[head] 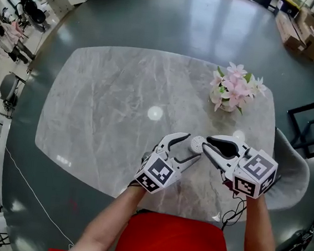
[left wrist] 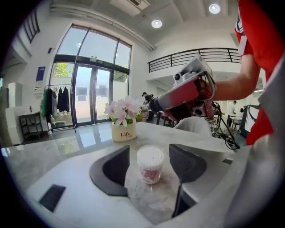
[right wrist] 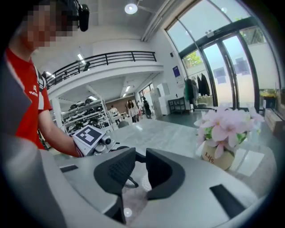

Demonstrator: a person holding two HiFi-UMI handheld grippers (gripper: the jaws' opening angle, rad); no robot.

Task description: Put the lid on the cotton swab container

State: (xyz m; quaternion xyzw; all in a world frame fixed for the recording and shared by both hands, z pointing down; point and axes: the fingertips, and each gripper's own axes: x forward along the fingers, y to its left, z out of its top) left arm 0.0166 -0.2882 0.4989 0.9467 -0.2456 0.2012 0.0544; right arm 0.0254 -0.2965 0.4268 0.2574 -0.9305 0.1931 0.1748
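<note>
Head camera looks steeply down from above onto the marble worktop, with both pairs of tongs close below it. The camera on the left tongs sits low and near, facing the glass doors. The camera on the right tongs faces the mezzanine railing. Each catches the other pair, and all three views share the flower pot.

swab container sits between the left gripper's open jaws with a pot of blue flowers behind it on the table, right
Only the colour is wrong: the flowers are pink, not blue, as the left gripper view shows. The rest holds.
</note>
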